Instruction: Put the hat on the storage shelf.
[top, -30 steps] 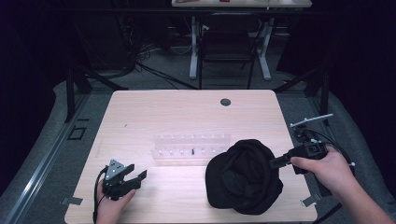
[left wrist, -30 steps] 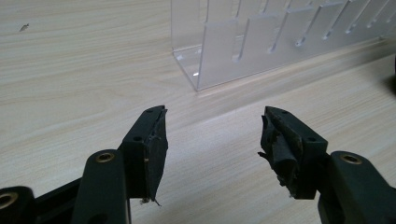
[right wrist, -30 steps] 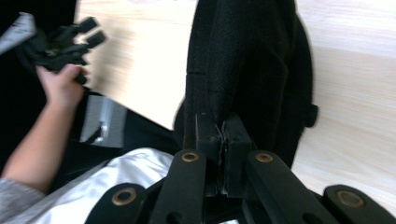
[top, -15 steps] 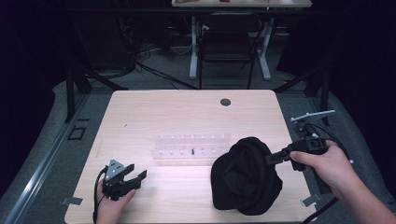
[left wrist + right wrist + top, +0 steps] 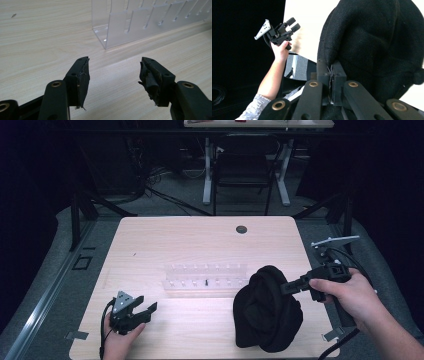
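A black knitted hat [image 5: 267, 312] lies bunched up on the right front of the wooden table [image 5: 200, 240]. My right gripper [image 5: 287, 287] is shut on the hat's edge at its right side and lifts that side. In the right gripper view the jaws meet on the black hat [image 5: 374, 42], pinching a thin fold. A clear plastic rack [image 5: 206, 276] with slots stands in the middle of the table. My left gripper [image 5: 145, 310] rests near the front left edge, open and holding nothing. The rack's end [image 5: 140, 22] rises beyond the left gripper [image 5: 113, 75].
A round dark hole [image 5: 241, 229] sits near the table's far edge. A chair and desk legs [image 5: 242, 170] stand on the floor behind the table. The other hand with the left gripper [image 5: 278, 31] appears far off in the right gripper view.
My right gripper has drawn the hat's edge up and to the right, so the hat stands taller and more bunched. The left gripper has not moved.
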